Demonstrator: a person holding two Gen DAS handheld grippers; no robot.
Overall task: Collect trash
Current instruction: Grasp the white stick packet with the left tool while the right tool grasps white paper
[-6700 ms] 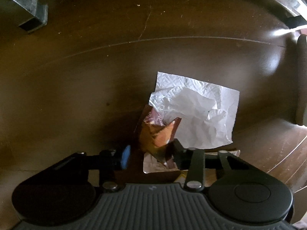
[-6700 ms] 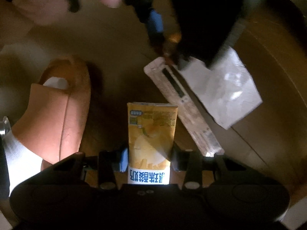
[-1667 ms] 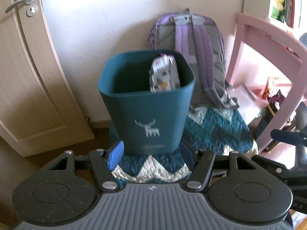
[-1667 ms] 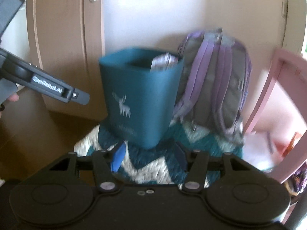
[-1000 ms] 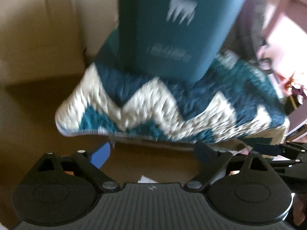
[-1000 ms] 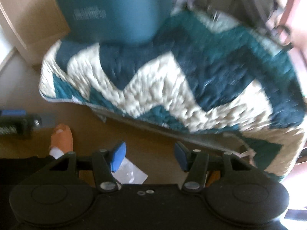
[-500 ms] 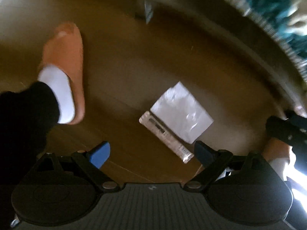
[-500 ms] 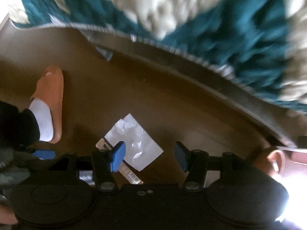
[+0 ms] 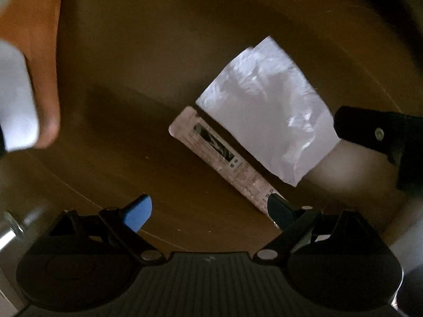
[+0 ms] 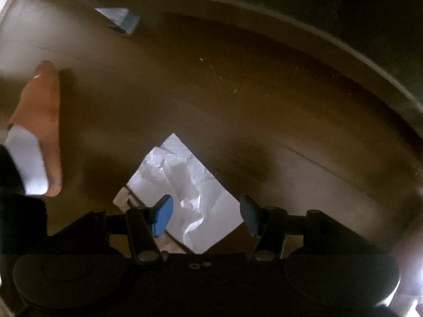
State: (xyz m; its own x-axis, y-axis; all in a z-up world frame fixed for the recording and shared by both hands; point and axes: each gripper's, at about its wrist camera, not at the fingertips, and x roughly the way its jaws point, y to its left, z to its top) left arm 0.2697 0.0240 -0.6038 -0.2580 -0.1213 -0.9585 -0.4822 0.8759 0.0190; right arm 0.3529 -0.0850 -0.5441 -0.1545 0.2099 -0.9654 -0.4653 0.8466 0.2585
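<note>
The left tongs (image 9: 208, 210) point down at the floor with their jaws spread wide and nothing between the pads. The lower end of a long clear wrapper strip (image 9: 224, 158) runs in under the right-hand pad, though whether pad and strip touch cannot be told; the strip lies flat on the brown wooden floor (image 9: 158, 52) and slants up and away from that pad toward the middle of the view. Just beside the strip, along its far side, lies a crumpled white paper napkin (image 9: 267, 111), its near edge overlapping or touching the strip.

The right tongs (image 10: 206, 215) are also spread and hold nothing. They hang over the same napkin (image 10: 185, 185), whose lower half shows in the gap between the two pads; a corner of the strip (image 10: 122, 198) peeks out left of the blue pad.

Further out, at the left edge of both views, a person's foot in a white sock and an orange slipper (image 10: 42, 111) stands on the floor, well apart from the trash.
</note>
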